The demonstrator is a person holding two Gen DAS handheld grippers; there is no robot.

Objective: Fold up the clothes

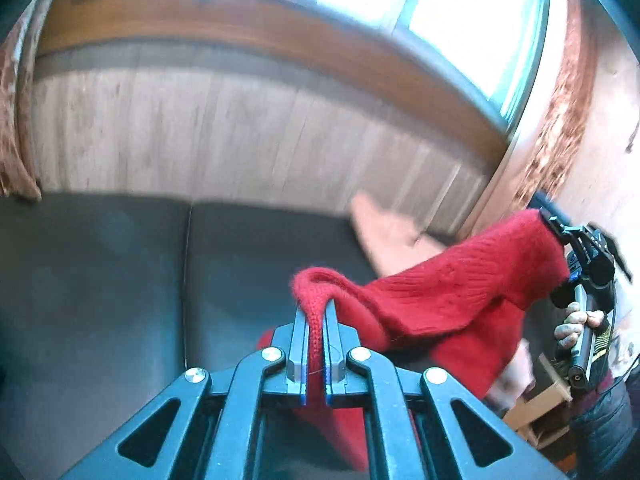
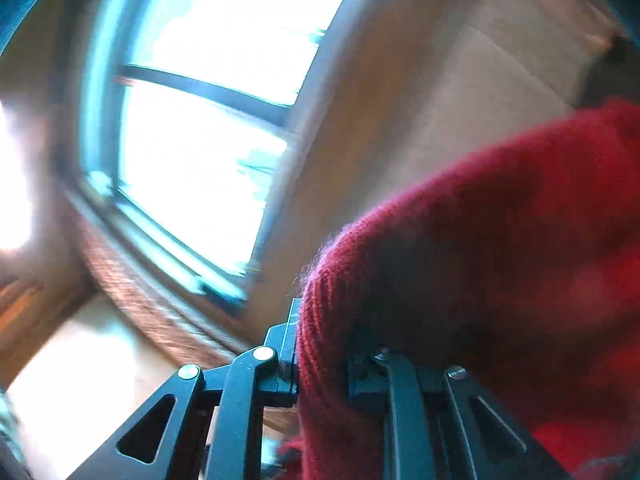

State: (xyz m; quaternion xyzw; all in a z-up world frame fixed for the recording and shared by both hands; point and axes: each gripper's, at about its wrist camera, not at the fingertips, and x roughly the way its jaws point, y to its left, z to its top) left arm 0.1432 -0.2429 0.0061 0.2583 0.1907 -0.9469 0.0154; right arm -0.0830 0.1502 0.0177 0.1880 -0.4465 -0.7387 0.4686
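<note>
We see the left claw (image 1: 316,320) clamped on a ribbed edge of the red sweater (image 1: 452,296), and the right claw (image 2: 320,344) pinching another edge. The knit hangs stretched between them, lifted above the dark cushion (image 1: 120,264), whose wide surface lies bare toward the panelled wall (image 1: 224,132).

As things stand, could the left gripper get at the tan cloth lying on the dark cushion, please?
Probably not yet: the left gripper is shut on the red sweater, which hangs across the way to the tan cloth.
</note>
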